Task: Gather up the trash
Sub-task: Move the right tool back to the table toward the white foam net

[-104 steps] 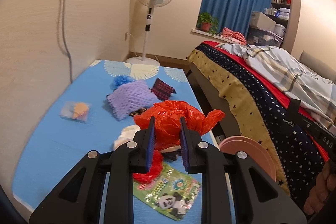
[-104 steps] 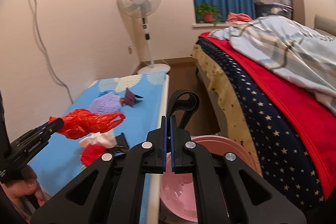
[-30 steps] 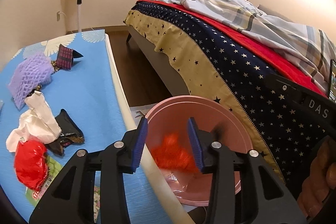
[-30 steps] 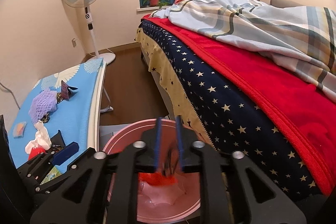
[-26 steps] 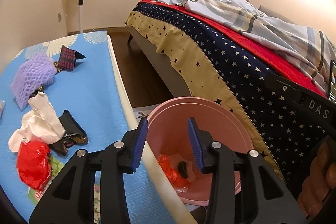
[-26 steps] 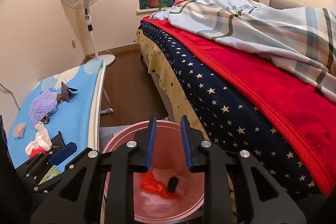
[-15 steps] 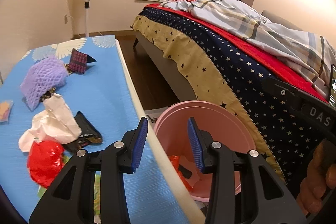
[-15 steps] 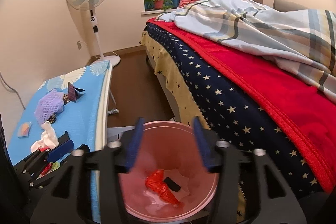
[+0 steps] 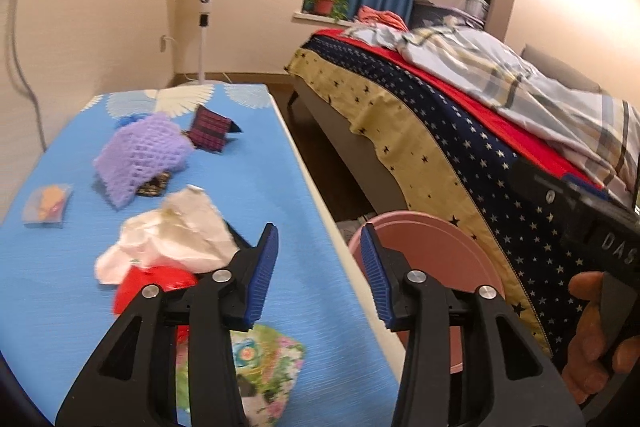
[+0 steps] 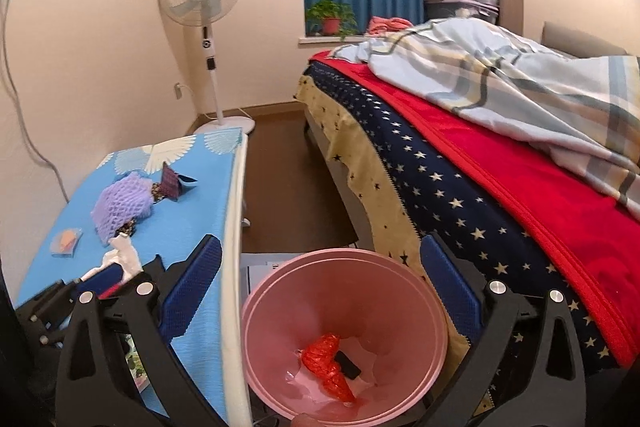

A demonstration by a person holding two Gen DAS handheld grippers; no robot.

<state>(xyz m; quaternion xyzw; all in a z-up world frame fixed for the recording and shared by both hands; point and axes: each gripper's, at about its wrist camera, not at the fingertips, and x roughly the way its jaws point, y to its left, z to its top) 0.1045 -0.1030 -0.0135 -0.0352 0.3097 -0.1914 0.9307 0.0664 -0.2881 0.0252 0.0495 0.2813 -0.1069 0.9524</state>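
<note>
A pink bin (image 10: 420,311) stands on the floor between the blue table (image 9: 60,247) and the bed. A red plastic bag (image 10: 324,359) and a small black item (image 10: 347,364) lie in it. My right gripper (image 10: 320,283) is wide open and empty above the bin. My left gripper (image 9: 318,269) is open and empty over the table's right edge. On the table lie crumpled white paper (image 9: 176,231), a red wad (image 9: 156,283), a floral wrapper (image 9: 264,363), purple foam net (image 9: 140,155), a plaid wrapper (image 9: 210,135) and a small clear packet (image 9: 46,205).
A bed with a star-patterned blanket (image 10: 460,195) runs along the right. A standing fan (image 10: 202,11) is at the far wall. The bin also shows in the left wrist view (image 9: 452,239), beside the table edge. A narrow strip of brown floor lies between table and bed.
The red bag and the black item dropped into the bin. Both grippers opened; the right one opened wide. The left gripper swung back toward the table.
</note>
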